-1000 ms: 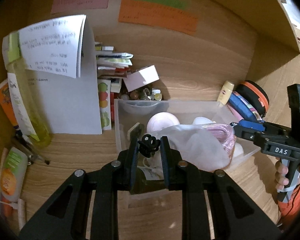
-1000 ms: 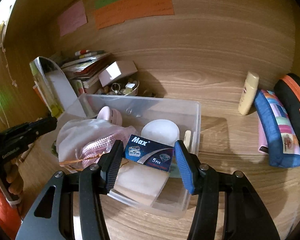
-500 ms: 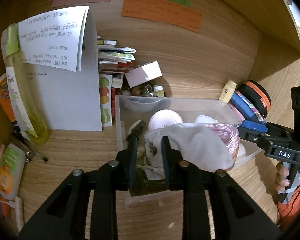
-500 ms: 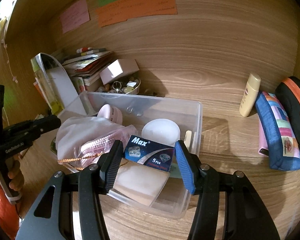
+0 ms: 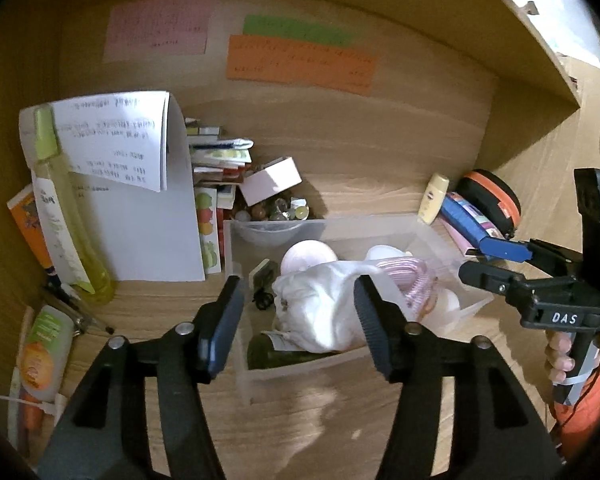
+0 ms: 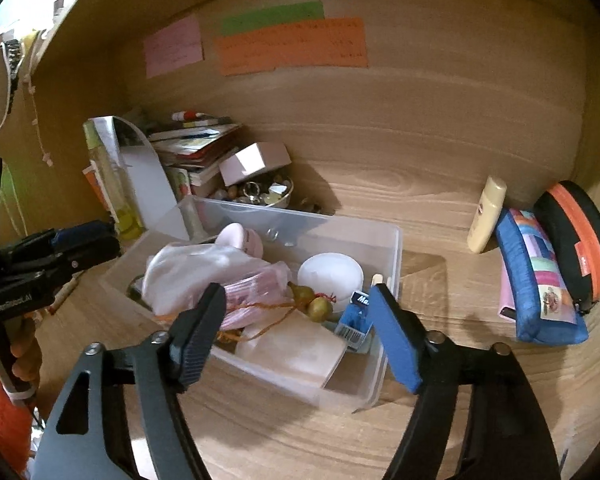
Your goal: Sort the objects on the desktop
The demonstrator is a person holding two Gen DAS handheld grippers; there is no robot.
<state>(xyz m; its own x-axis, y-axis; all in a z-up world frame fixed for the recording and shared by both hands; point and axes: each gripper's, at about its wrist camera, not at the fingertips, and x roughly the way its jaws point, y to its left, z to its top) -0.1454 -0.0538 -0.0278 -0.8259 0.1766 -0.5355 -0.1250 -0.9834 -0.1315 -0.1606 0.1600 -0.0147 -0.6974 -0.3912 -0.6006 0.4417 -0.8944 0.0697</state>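
Note:
A clear plastic bin [image 5: 468, 312] [image 6: 392, 240] stands on the wooden desk. It holds a white cloth [image 5: 320, 304] [image 6: 196, 264], a pink coiled item [image 5: 408, 276], a pink round case [image 6: 240, 236], a white round lid [image 6: 330, 274], a small black clip [image 5: 263, 298] and a blue Max box [image 6: 356, 316] lying at the bin's right side. My left gripper [image 5: 298, 312] is open and empty above the bin's near end. My right gripper [image 6: 298, 320] is open and empty just above the bin; it also shows in the left wrist view [image 5: 496, 264].
At the back stand a book stack [image 5: 216, 160], a small bowl of trinkets [image 6: 260, 194] with a white box on it, and a folded paper stand [image 5: 132, 184]. A yellow bottle [image 5: 64, 216] is left. A cream tube [image 6: 486, 220] and pencil cases [image 6: 540, 276] lie right.
Both grippers opened. The left let go of the black clip, which now lies in the bin. The right released the blue Max box into the bin and pulled back.

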